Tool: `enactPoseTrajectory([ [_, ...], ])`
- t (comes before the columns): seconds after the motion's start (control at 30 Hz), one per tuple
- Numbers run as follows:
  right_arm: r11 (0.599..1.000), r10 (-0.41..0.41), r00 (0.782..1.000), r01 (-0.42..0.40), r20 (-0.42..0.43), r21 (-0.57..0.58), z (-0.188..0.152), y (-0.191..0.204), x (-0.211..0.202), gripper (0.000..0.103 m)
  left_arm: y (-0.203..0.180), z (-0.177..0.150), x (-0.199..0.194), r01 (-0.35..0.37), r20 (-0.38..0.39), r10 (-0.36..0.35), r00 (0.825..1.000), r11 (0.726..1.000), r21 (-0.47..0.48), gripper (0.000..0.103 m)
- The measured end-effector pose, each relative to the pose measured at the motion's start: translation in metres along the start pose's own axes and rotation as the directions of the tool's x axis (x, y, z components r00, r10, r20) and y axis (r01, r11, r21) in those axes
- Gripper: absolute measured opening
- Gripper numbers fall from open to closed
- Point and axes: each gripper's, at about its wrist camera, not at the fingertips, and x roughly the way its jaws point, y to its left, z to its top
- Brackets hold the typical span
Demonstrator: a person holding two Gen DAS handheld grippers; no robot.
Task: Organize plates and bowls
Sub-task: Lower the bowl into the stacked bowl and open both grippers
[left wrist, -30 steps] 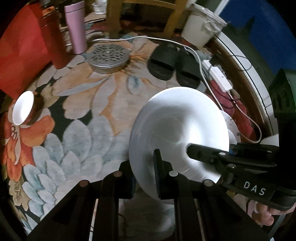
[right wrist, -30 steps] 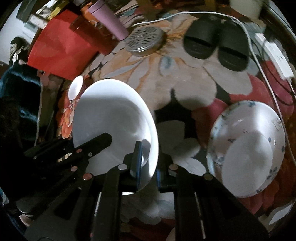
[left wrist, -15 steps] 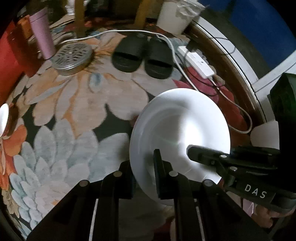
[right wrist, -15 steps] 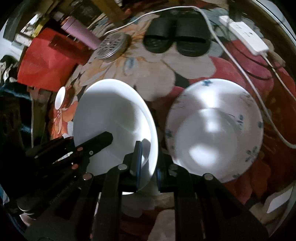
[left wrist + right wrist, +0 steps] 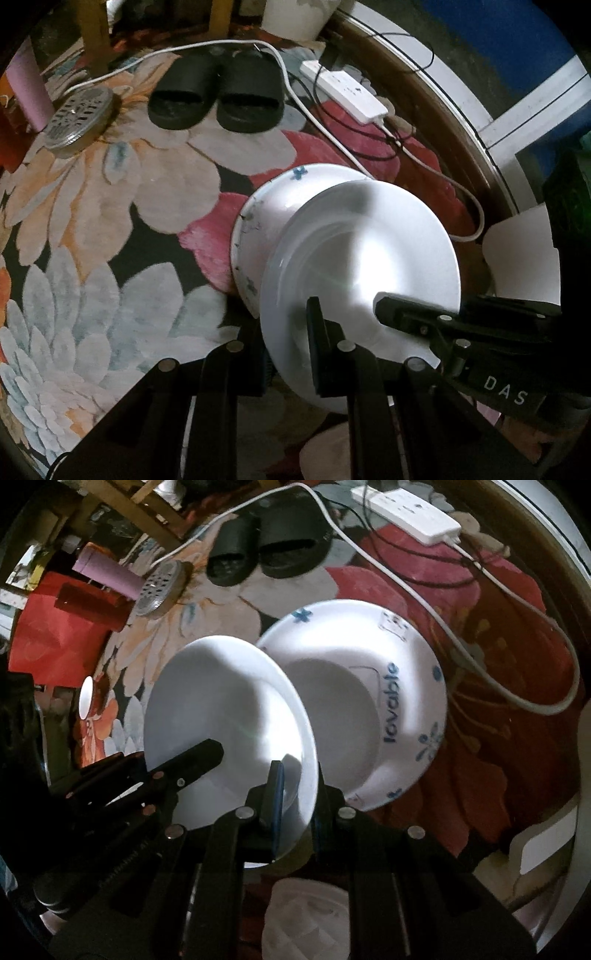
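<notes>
Plain white plate (image 5: pixel 362 258) held in the air over a flowered rug (image 5: pixel 92 258), pinched at its near rim from two sides. Left gripper (image 5: pixel 288 354) clamped on the rim, one finger under the plate, one over. Right gripper (image 5: pixel 295 794) clamped on the same plate from the opposite side, one blue-padded finger (image 5: pixel 275 794) against the inner face. Two grips probably for steadiness on a thin, slippery rim. Plate tilted and overlapping a blue-patterned plate (image 5: pixel 402 686) lettered "lovable", which lies on the rug just beyond and below; likely the stacking spot, with lowering not yet done. Contact between the two plates impossible to judge.

Farther back: black slippers (image 5: pixel 218 96), a perforated metal lid (image 5: pixel 77 118), a white power strip (image 5: pixel 347 92) with its cable. Small white bowl (image 5: pixel 85 698) at far left in the right wrist view, well apart. Pale round object (image 5: pixel 306 919) at the bottom edge, cut off and unidentifiable. Blue-patterned plate's near half hidden behind the white one.
</notes>
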Motion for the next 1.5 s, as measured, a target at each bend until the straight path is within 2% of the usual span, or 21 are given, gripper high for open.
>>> enactPoseTrajectory([
  [0.27,0.999,-0.026,1.000,0.027,-0.012,0.038,-0.003,-0.017,0.006,0.013,-0.009,-0.001,0.020,0.022,-0.039,-0.021,0.999,1.000,0.012,0.016],
  [0.43,0.997,-0.015,0.999,0.018,-0.037,0.071,-0.005,-0.026,0.017,0.013,-0.013,-0.002,0.033,0.013,-0.077,-0.011,0.997,1.000,0.025,0.016],
  [0.57,0.997,-0.010,1.000,0.011,-0.022,0.081,-0.002,-0.030,0.017,0.012,-0.011,0.001,0.037,0.020,-0.088,-0.019,0.996,1.000,0.006,0.016],
  [0.7,0.996,-0.012,1.000,0.012,-0.009,0.084,0.002,-0.032,0.018,0.012,-0.007,0.002,0.036,0.035,-0.084,-0.037,0.996,0.999,-0.017,0.017],
  [0.83,0.996,-0.009,1.000,0.010,-0.004,0.090,0.003,-0.033,0.019,0.012,-0.001,0.003,0.030,0.043,-0.064,-0.046,0.997,0.998,-0.041,0.021],
  [0.93,0.996,-0.010,1.000,0.010,0.001,0.094,0.004,-0.034,0.018,0.015,0.004,0.004,0.019,0.028,-0.026,-0.029,0.999,0.998,-0.052,0.037],
  [1.0,0.995,-0.036,0.999,0.035,0.001,0.095,0.004,-0.033,0.017,0.016,0.007,0.004,0.012,0.028,0.006,-0.028,1.000,0.998,-0.063,0.059],
  [1.23,0.994,-0.054,0.998,0.052,0.024,0.094,0.007,-0.032,0.012,0.020,0.020,0.007,0.006,0.018,0.025,-0.016,1.000,0.995,-0.094,0.061],
  [1.3,0.995,-0.061,0.998,0.059,0.027,0.082,0.008,-0.030,0.012,0.020,0.024,0.006,0.007,0.019,0.021,-0.017,1.000,0.994,-0.108,0.072],
  [1.33,0.995,-0.072,0.997,0.069,0.035,0.066,0.009,-0.027,0.011,0.020,0.025,0.006,0.006,0.021,0.024,-0.018,1.000,0.993,-0.114,0.074],
  [1.5,0.994,-0.112,0.989,0.113,0.096,-0.004,0.012,-0.013,-0.002,0.028,0.031,0.001,0.006,0.016,0.020,-0.014,1.000,0.992,-0.127,0.075],
])
